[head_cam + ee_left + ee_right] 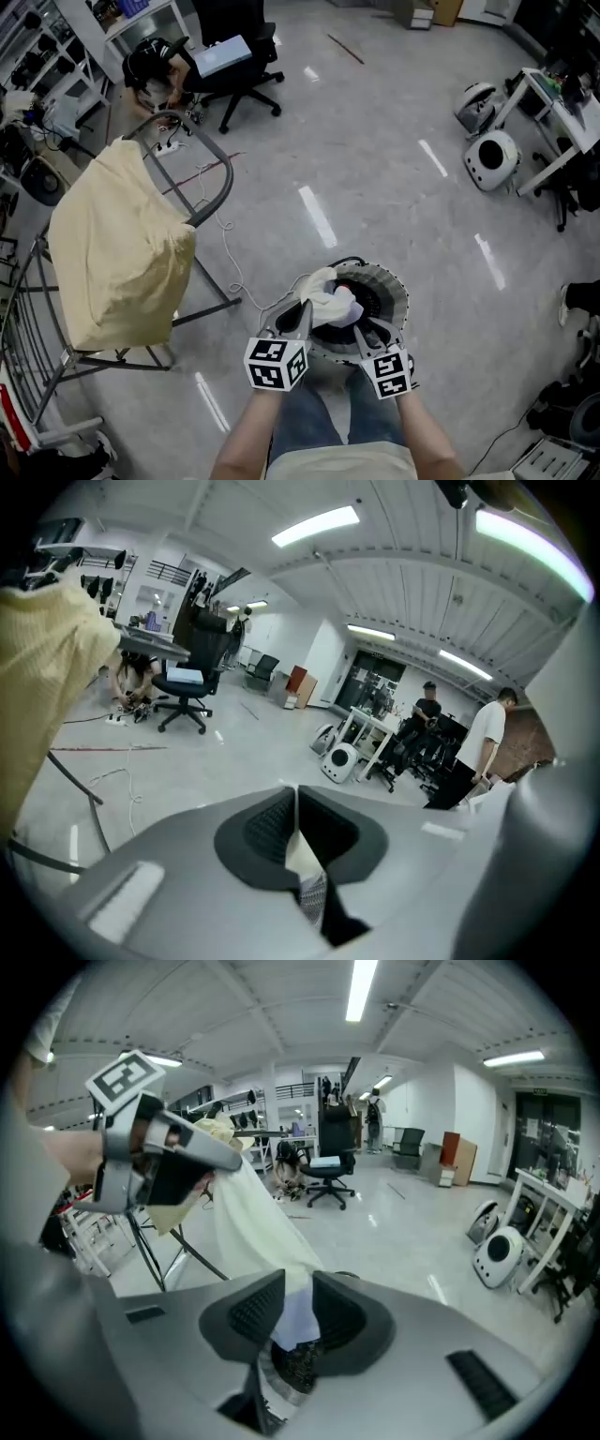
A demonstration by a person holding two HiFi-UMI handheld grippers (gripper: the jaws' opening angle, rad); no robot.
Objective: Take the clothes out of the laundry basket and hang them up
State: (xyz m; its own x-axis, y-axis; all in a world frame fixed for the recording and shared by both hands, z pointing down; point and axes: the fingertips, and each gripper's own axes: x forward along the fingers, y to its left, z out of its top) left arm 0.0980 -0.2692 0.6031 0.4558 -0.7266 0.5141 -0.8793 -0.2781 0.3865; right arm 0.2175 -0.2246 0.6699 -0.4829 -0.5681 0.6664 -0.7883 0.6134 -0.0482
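Observation:
In the head view both grippers hover over the round dark laundry basket [399, 292] on the floor. A cream-white garment [330, 298] is lifted out of it. My left gripper [303, 315] is shut on an edge of that garment [302, 857], a thin fold pinched between its pads. In the right gripper view the same cloth [258, 1213] hangs from the left gripper [230, 1160] down through my right gripper [298, 1309]. Its jaws stand a little apart around the cloth, with the basket below them. The metal drying rack [212, 171] stands to the left with a yellow garment [122, 246] draped over it.
A black office chair [234, 64] and a crouching person [155, 77] are beyond the rack. A white cable [225, 236] trails on the floor by the rack's feet. Round white machines [492, 159] and a desk sit at the right. Two people [487, 738] stand far off.

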